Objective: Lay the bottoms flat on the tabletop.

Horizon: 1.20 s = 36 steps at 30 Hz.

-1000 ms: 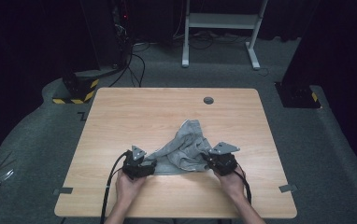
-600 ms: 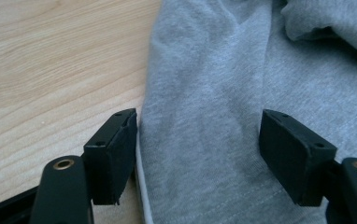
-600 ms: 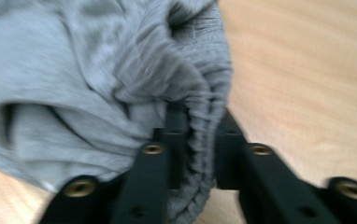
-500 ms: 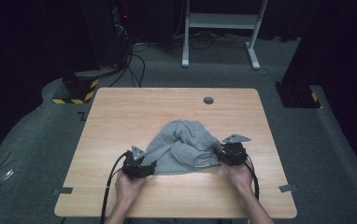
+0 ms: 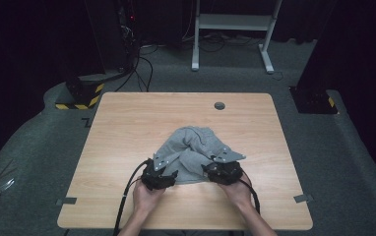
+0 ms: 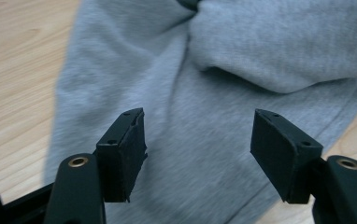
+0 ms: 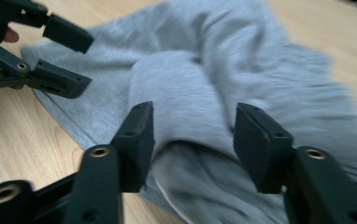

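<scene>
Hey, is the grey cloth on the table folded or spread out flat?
Folded, loosely. The grey cloth lies bunched, with one flap doubled over the lower layer in a rounded fold, seen in both gripper views; it is not neatly squared.

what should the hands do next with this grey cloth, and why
Probably ease the right tool forward and close it on the folded edge of the grey cloth. Both tools are open; the fold sits between the right one's jaws, while the left tool hangs over flat fabric.

One grey cloth, seemingly single, two hand-held grippers, one table.
</scene>
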Each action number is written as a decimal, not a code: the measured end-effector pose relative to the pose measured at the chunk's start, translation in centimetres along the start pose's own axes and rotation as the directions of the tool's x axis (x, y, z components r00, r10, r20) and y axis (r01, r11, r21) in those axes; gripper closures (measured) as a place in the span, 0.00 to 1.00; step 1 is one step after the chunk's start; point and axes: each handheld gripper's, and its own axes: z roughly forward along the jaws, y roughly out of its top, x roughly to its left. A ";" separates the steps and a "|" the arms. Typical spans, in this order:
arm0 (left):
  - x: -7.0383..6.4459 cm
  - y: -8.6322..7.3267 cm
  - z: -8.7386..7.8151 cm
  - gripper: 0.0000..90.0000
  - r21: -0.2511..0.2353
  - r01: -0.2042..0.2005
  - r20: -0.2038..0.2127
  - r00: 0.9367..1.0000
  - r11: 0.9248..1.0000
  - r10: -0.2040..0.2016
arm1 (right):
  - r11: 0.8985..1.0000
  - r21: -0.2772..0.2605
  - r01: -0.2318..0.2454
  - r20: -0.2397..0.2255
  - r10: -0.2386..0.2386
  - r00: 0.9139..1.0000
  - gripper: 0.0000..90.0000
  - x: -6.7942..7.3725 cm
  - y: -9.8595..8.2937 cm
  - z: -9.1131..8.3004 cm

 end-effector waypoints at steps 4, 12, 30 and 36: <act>-0.4 0.2 1.2 0.43 0.048 -0.010 -0.007 1.000 0.999 0.011 | 0.996 0.087 0.009 -0.009 -0.009 1.000 0.66 0.5 -0.3 2.5; 0.3 -0.1 1.1 0.79 0.032 -0.039 0.031 0.999 0.999 0.038 | 0.996 0.075 0.054 0.023 -0.056 0.998 0.95 -0.4 0.2 1.5; -0.9 0.6 -0.3 0.63 0.005 -0.087 0.094 0.992 0.996 0.086 | 0.998 -0.055 0.015 0.090 -0.010 0.996 0.75 -2.2 0.3 -3.1; -1.6 0.6 1.4 0.59 0.054 -0.071 0.080 0.995 0.996 0.067 | 0.997 0.026 0.074 0.036 -0.075 0.996 0.55 -0.2 -0.3 -0.8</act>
